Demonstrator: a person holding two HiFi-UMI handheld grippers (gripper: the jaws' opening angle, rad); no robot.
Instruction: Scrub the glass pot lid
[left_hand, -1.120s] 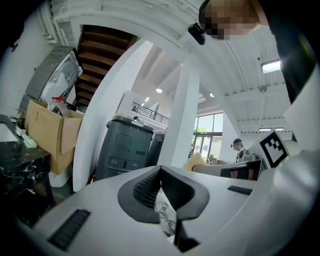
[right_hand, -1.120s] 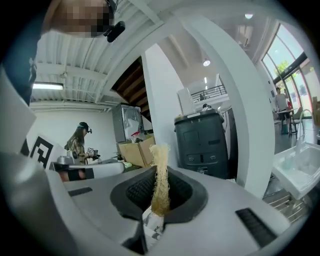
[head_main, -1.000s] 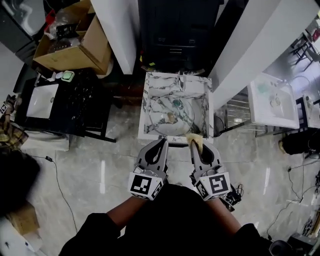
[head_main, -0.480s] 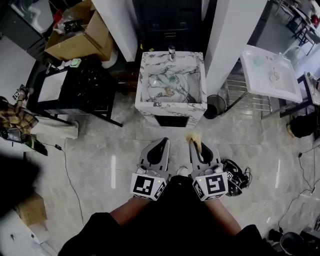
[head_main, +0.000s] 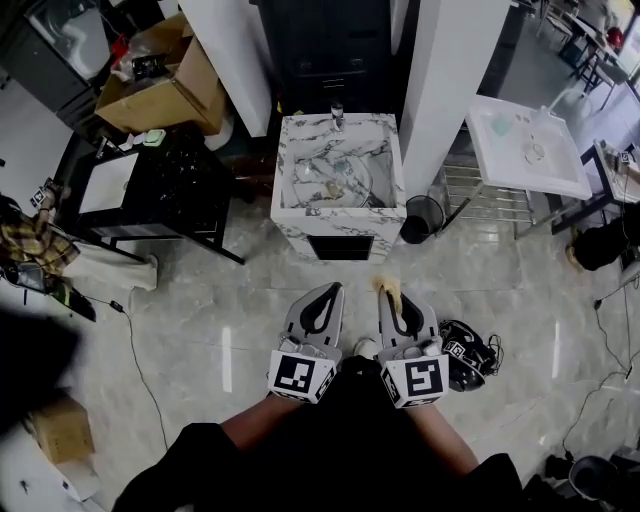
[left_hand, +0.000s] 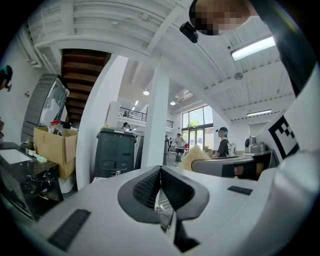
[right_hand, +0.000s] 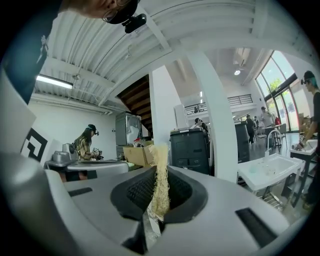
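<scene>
The glass pot lid (head_main: 334, 180) lies in the marble sink (head_main: 287, 205), far ahead of both grippers. My left gripper (head_main: 330, 291) is shut with nothing between its jaws; in the left gripper view (left_hand: 160, 172) its pads meet. My right gripper (head_main: 386, 293) is shut on a pale yellow fibrous scrubber (head_main: 387, 284), which sticks out past the fingertips. In the right gripper view the scrubber (right_hand: 160, 182) stands up between the closed pads of the right gripper (right_hand: 159, 202). Both grippers hang over the floor, level and side by side.
A black table with a white basin (head_main: 108, 183) stands left of the sink, cardboard boxes (head_main: 165, 88) behind it. White pillars (head_main: 445, 75) flank the sink. A white washbasin (head_main: 530, 148) and a bin (head_main: 422, 215) sit to the right. A dark bag (head_main: 466, 352) lies on the floor.
The sink and lid have moved farther off and up in the head view as the person stepped back. Both grippers stay shut, the right one holding the scrubber throughout.
</scene>
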